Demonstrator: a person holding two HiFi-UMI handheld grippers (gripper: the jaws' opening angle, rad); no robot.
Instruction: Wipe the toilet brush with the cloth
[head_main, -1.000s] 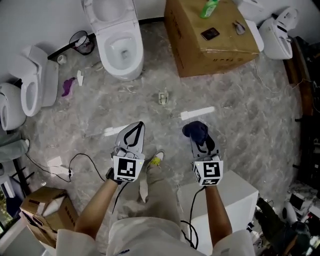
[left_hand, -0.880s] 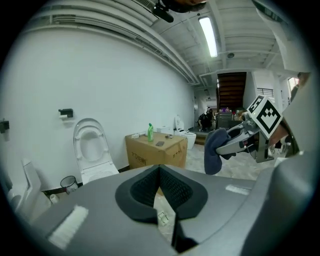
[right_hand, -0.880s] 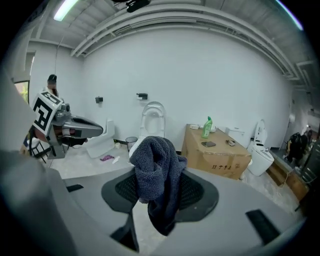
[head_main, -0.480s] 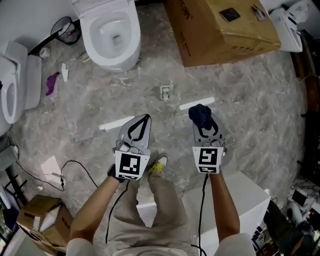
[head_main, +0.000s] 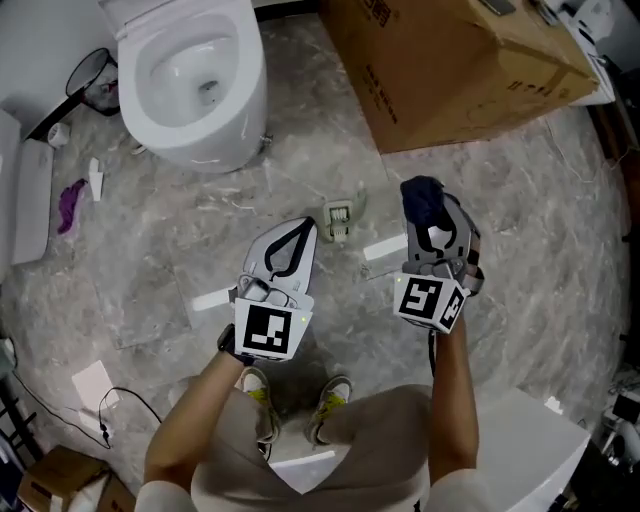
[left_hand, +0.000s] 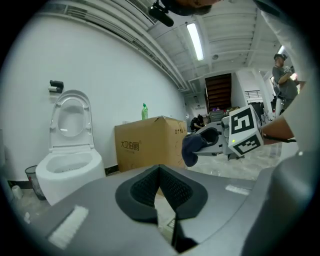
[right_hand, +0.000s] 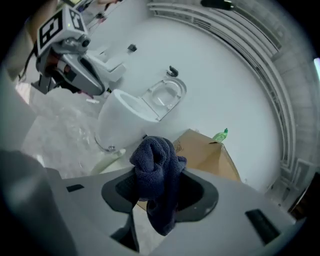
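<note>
bright, even | ceiling strip light (left_hand: 195, 41) | fisheye-warped, dark-vignetted edges

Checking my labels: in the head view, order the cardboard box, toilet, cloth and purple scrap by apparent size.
1. cardboard box
2. toilet
3. cloth
4. purple scrap
Last two unsure: cloth is nearer the camera.
</note>
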